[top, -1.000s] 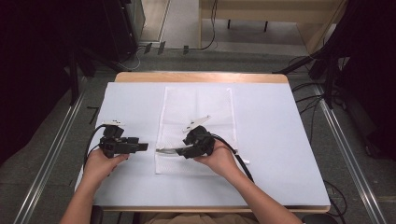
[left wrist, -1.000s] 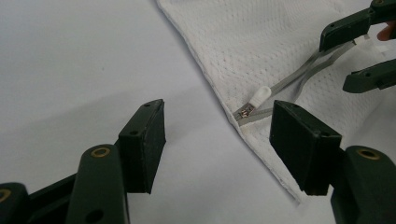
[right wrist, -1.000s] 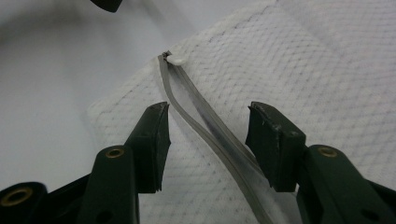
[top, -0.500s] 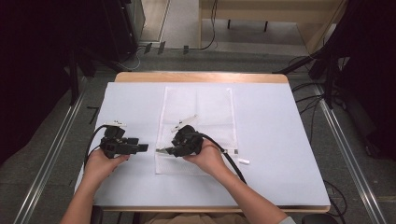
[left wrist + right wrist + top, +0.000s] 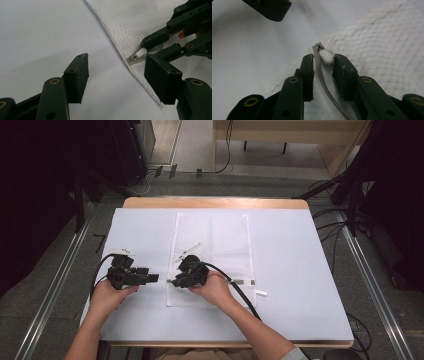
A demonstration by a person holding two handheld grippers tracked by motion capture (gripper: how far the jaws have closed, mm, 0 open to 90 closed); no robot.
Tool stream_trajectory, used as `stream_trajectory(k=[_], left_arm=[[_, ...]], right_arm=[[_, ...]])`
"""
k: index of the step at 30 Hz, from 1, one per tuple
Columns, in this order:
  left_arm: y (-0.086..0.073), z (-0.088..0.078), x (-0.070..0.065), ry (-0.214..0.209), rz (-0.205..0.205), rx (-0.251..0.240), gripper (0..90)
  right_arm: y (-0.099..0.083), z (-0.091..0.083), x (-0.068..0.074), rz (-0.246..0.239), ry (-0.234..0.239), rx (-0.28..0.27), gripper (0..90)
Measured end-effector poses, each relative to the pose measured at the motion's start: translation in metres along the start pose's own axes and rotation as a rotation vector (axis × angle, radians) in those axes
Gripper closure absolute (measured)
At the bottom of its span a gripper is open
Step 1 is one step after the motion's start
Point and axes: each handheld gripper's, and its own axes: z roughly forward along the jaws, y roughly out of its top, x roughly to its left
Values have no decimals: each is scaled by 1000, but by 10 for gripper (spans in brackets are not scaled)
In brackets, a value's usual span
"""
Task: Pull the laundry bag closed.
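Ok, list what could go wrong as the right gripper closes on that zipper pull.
1. The right gripper has been closing, but the white zipper pull sits at the pad tips; it may slip out.
2. The open left gripper holds nothing, so the mesh laundry bag could drag when pulled.

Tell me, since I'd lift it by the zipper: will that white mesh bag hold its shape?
Probably not. The white mesh laundry bag lies flat and thin, so it should droop. Its open weave suggests lightness. The white zipper pull looks small and may slip.
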Motion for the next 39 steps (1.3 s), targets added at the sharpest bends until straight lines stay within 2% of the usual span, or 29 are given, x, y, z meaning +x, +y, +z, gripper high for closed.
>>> stream_trajectory(k=[5,8,11,15,21,25,27,37,39], left_arm=[[0,0,0,-4,0,1,368],[0,0,0,-5,-1,3,367],[0,1,0,-9,-1,6,367],[0,1,0,-10,2,9,367],[0,1,0,-10,2,9,367],[0,1,0,-8,0,9,367],[-1,1,0,-9,-2,6,367],[-1,1,0,-12,1,7,367],[-1,2,0,-18,3,6,370]], right_arm=[[5,7,3,1,15,12,728],[7,12,3,0,10,22,788],[8,13,2,0,14,21,806],[11,15,0,15,28,19,807],[14,18,0,12,29,23,827],[13,18,3,3,12,26,856],[13,18,4,-28,4,24,868],[12,20,7,-41,-15,7,865],[11,19,10,-59,-31,9,872]])
